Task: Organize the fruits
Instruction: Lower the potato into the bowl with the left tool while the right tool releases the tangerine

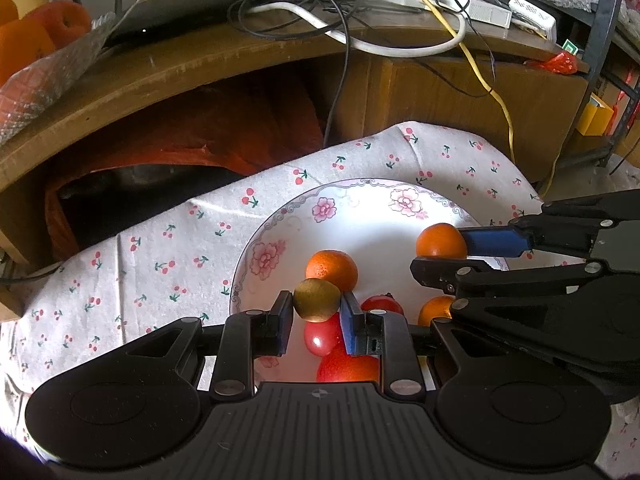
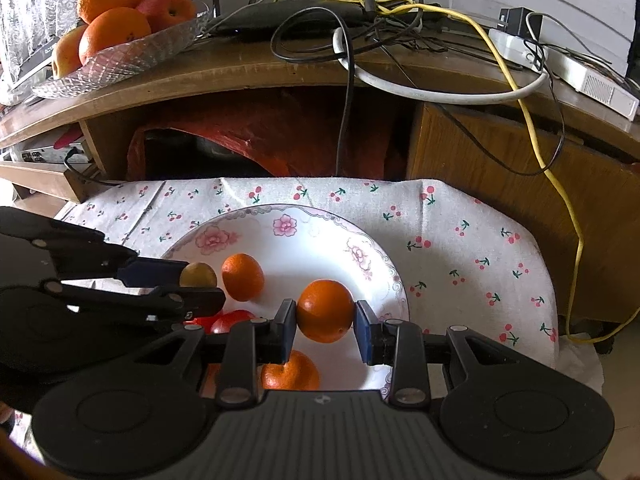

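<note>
Cherry-print cloth (image 1: 152,248) covers the low surface, wooden desk (image 1: 200,68) behind with tangled cables (image 1: 304,12). Left wrist view: floral plate (image 1: 280,232) sits on the cloth. Left gripper (image 1: 316,312) is clamped on a brownish-green kiwi (image 1: 317,300), blue pads pressing its two sides, fruit raised over the near part of the plate. Kiwi looks nearly round from here, so long axis hard to call, maybe pointing away from camera. Loose mandarin (image 1: 332,269) lies on the plate just behind the kiwi. Red tomatoes (image 1: 320,338) lie under the fingers at the plate's near edge. Right gripper (image 1: 440,256) comes in from the right, closed on an orange (image 1: 441,240) over the plate's right side. Another orange fruit (image 1: 434,310) is partly hidden under that gripper.

Right wrist view: same plate (image 2: 320,232) on the cloth (image 2: 480,248). Right gripper (image 2: 325,324) pinches the orange (image 2: 325,311) side to side, held above the plate's right half, roughly spherical, no clear axis. Left gripper (image 2: 200,284) enters from the left, closed on the kiwi (image 2: 198,274), fingers pointing right. Loose mandarin (image 2: 242,277) lies just right of the kiwi, slightly taller than wide. Tomatoes (image 2: 228,320) show below the left gripper, another orange fruit (image 2: 290,374) near the bottom. Glass bowl (image 2: 120,60) of oranges and apples sits on the desk (image 2: 260,68), upper left.
</note>
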Tool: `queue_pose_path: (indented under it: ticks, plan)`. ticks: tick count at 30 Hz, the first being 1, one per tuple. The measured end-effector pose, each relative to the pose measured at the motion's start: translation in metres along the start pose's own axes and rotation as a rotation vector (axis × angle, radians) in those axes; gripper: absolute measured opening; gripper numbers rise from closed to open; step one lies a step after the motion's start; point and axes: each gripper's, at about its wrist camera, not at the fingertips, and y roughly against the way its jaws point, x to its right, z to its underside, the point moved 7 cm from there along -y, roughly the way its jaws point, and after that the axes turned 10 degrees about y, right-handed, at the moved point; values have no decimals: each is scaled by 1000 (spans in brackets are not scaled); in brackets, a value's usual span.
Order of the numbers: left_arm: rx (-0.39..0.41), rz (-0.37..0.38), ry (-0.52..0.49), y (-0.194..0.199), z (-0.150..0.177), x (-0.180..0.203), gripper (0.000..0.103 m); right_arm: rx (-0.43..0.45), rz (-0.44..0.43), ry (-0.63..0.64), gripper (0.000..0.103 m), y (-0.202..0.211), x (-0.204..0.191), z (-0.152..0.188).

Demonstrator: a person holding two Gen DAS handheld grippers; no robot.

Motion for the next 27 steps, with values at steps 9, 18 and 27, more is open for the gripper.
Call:
queue_pose_path:
  ticks: [9, 18, 27]
  plan:
    - [6, -3, -1, 4, -1, -3, 46, 5, 24, 7, 32, 0, 1, 0]
    - [28, -23, -15, 24, -3, -8, 56, 39, 29, 18, 36, 14, -4, -5]
    - [38, -23, -18, 60, 9, -13, 61, 56, 19, 36, 36, 41, -23, -9]
